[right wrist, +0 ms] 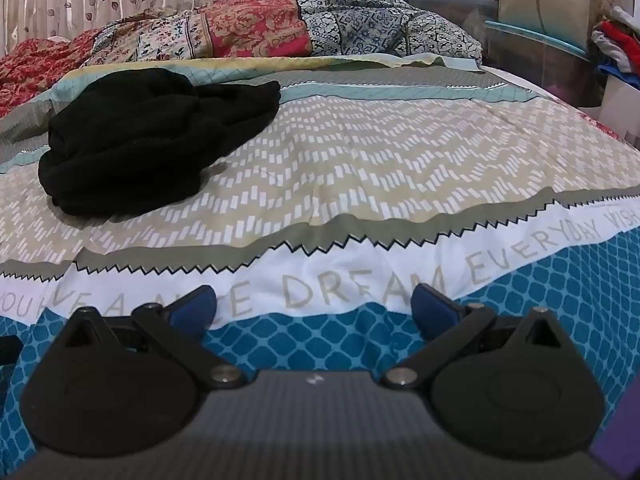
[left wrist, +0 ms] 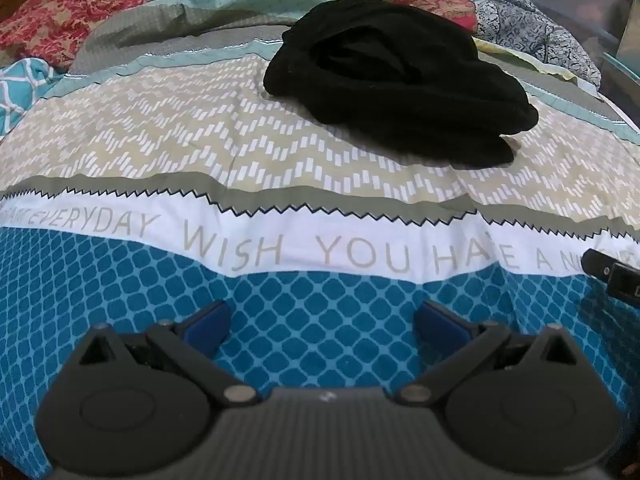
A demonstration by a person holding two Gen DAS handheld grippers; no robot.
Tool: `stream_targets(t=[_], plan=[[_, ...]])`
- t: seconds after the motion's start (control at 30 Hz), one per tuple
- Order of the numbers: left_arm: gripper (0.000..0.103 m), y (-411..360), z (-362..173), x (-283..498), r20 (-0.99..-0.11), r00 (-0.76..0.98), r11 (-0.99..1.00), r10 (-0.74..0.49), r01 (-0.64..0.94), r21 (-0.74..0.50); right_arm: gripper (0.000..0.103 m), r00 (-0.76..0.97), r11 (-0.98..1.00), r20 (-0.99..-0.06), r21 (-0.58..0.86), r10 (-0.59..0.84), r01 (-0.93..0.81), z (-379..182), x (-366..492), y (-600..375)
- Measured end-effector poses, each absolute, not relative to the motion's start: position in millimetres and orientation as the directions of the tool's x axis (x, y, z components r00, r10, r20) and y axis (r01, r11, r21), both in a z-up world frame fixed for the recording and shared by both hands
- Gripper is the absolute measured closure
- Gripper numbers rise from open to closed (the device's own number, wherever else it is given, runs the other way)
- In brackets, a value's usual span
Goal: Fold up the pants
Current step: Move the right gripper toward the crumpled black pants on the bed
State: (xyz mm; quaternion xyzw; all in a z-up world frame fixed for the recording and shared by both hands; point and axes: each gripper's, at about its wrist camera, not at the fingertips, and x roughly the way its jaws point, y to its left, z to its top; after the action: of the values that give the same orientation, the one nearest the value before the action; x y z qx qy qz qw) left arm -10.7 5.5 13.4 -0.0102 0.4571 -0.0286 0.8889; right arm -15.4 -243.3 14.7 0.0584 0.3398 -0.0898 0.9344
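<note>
Black pants (left wrist: 396, 84) crumpled on the bedspread (left wrist: 200, 140)
Both grippers, left (left wrist: 322, 320) and right (right wrist: 312, 308), hang wide open and empty, well short of them.

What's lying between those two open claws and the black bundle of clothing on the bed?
Only bare bedspread. In both wrist views, nothing lies between the left gripper, the right gripper and the black pants.

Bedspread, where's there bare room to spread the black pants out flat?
The beige zigzag band right of the black pants lies bare out to the bed edge. The white lettered strip and blue lattice near the open left gripper and open right gripper are free. Crowded: the patterned quilts behind.
</note>
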Motion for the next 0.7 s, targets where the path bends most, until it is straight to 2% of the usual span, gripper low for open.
stream_targets(t=[0.13,0.27,0.33,0.4,0.47,0.5,0.57,0.7], plan=[[0.001,19.8,23.7,-15.8,-0.8,0.596,0.997,-0.063,0.011,-0.07,0.0,0.744,0.979,-0.661,0.07,-0.097,0.19,21.4,-14.7,-248.4],[0.001,51.5,39.4,-26.0,-0.711,0.703,0.994,0.009,-0.082,-0.068,0.0,0.776,0.975,-0.624,0.1,-0.094,0.199,41.8,-11.3,-257.2],[0.001,65.0,39.7,-27.8,-0.677,0.734,0.992,0.042,-0.113,-0.061,0.0,0.802,0.968,-0.595,0.172,-0.046,0.182,57.4,-1.0,-264.7],[0.004,72.5,31.5,-24.9,-0.689,0.722,0.989,0.055,-0.134,-0.062,0.0,0.803,0.957,-0.593,0.26,0.055,0.126,68.0,20.8,-269.1],[0.005,74.5,19.5,-16.8,-0.71,0.701,0.99,0.064,-0.135,-0.044,0.009,0.789,0.943,-0.6,0.322,0.132,0.087,75.1,49.7,-268.0],[0.005,70.0,15.4,-14.9,-0.693,0.716,0.993,0.087,-0.12,0.001,0.012,0.777,0.933,-0.608,0.352,0.164,0.079,77.1,65.6,-267.0],[0.004,60.1,6.7,-12.5,-0.669,0.734,0.993,0.117,-0.088,0.077,0.014,0.75,0.902,-0.627,0.42,0.21,0.099,72.9,96.0,-267.0],[0.003,64.0,6.9,-6.8,-0.667,0.739,0.995,0.093,-0.099,0.03,0.016,0.689,0.801,-0.668,0.559,0.281,0.215,51.1,134.8,-271.0]])
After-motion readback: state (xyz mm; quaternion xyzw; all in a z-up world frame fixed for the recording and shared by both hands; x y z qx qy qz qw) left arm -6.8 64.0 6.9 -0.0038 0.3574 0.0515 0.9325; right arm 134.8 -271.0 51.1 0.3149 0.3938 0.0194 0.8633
